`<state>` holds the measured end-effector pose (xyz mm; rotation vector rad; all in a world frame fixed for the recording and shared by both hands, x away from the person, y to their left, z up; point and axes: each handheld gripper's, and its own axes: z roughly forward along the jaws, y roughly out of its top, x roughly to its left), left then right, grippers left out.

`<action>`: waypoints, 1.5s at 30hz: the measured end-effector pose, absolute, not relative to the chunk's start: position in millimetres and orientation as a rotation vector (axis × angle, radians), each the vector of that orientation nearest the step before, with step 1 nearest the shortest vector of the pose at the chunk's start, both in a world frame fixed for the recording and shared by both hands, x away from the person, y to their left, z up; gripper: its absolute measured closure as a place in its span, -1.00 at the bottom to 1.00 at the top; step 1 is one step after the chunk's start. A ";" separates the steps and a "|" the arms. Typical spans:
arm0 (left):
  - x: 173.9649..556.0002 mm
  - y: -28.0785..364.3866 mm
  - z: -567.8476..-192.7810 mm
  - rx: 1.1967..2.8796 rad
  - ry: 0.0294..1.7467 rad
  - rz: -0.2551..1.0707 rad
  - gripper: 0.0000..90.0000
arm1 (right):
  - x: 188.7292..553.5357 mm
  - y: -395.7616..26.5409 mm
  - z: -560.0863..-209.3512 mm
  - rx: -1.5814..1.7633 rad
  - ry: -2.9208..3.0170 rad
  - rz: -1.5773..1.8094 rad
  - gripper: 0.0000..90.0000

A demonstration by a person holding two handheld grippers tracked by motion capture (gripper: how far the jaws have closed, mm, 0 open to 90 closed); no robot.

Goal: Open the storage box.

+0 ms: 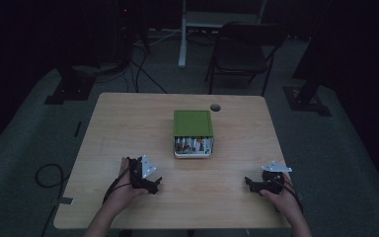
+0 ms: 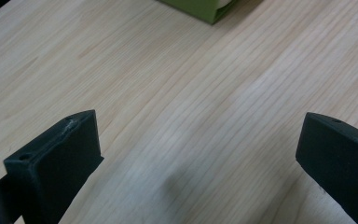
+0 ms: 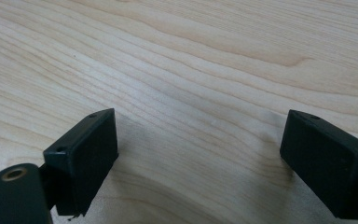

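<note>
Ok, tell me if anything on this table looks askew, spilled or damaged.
Nothing stands out. The green-lidded box of batteries sits square mid-table on the light wooden table, nothing spilled around it. The left gripper and right gripper sit low near the table's front edge, jaws open and empty.

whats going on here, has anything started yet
A person sits at a wooden table with a hand-held gripper in each hand. The left hand-held gripper and the right hand-held gripper both rest low near the table's front edge, jaws wide open and holding nothing. Between and beyond them stands a green box whose open front shows what look like batteries packed inside. Neither gripper touches the box, so the handling looks not yet begun.
</note>
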<state>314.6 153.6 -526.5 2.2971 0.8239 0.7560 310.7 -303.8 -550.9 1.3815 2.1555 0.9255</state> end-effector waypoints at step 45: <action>312.4 66.5 -519.9 2.388 0.242 1.028 -0.86 | 310.6 -303.7 -550.9 1.383 2.155 0.926 -0.76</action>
